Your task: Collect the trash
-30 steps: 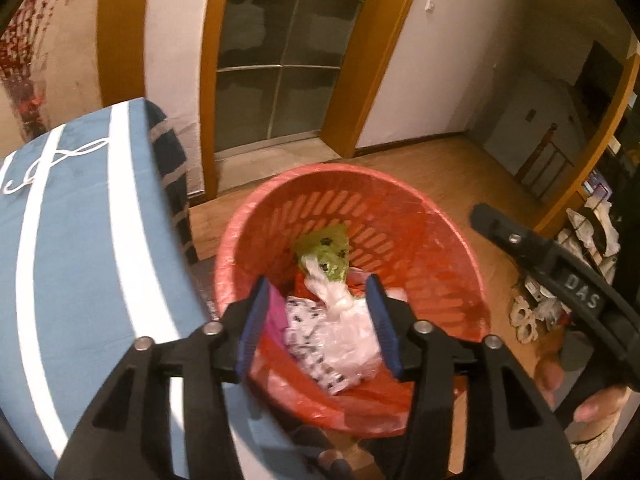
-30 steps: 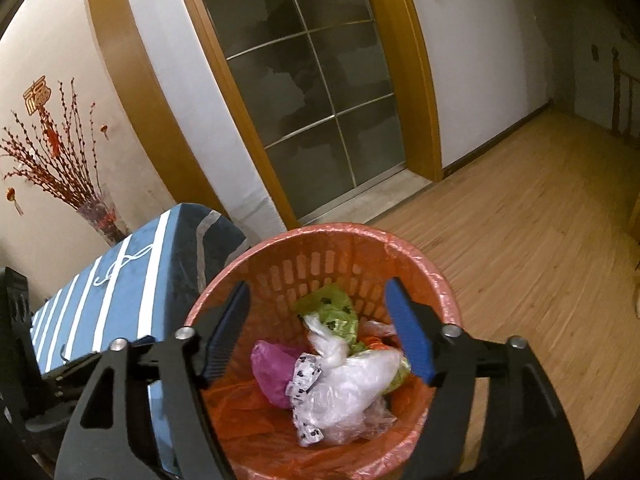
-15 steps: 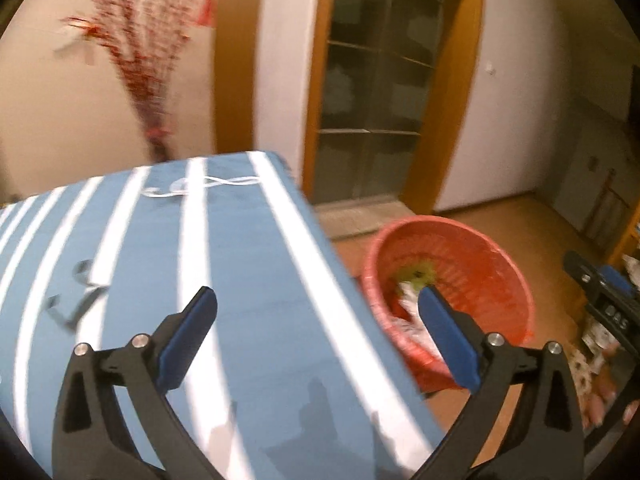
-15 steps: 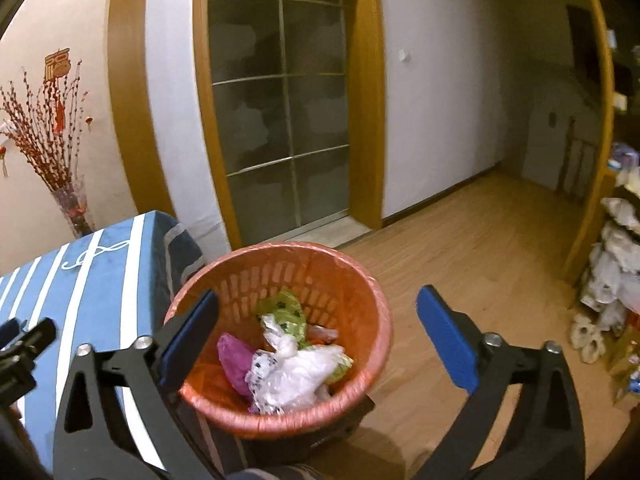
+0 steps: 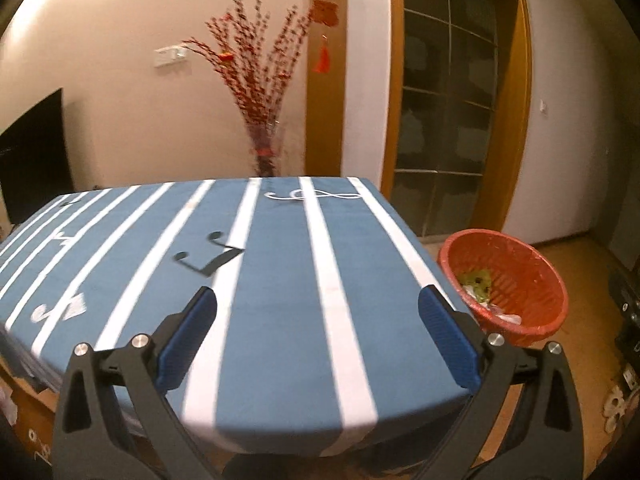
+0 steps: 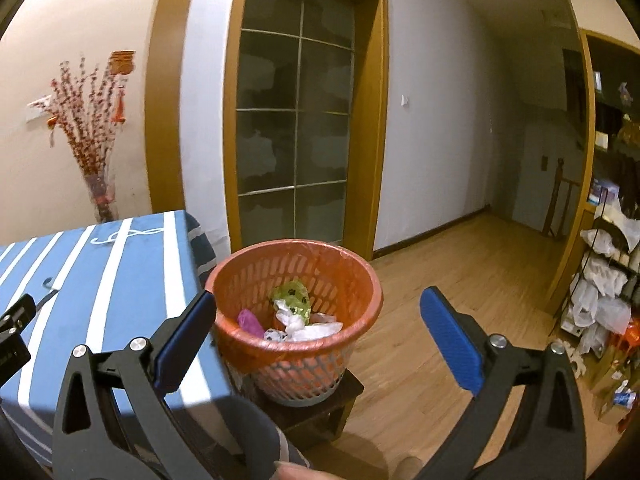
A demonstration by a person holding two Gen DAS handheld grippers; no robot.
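A red plastic basket (image 6: 297, 276) stands on a low dark stool beside the table. It holds crumpled trash: a green bag (image 6: 291, 295), a pink bag (image 6: 249, 319) and white plastic (image 6: 308, 329). My right gripper (image 6: 318, 338) is open and empty, pulled back in front of the basket. My left gripper (image 5: 318, 338) is open and empty over the near edge of the blue striped tablecloth (image 5: 276, 264). The basket (image 5: 516, 272) shows at the right in the left wrist view. No trash shows on the tablecloth.
A vase of red branches (image 5: 260, 100) stands behind the table against the wall. A glass door (image 6: 296, 136) is behind the basket. A rack with bags (image 6: 604, 280) stands at the right on the wood floor (image 6: 460, 280).
Both grippers have pulled back from the basket and opened wide. The left gripper swung left from over the basket to over the table. The trash stays in the basket.
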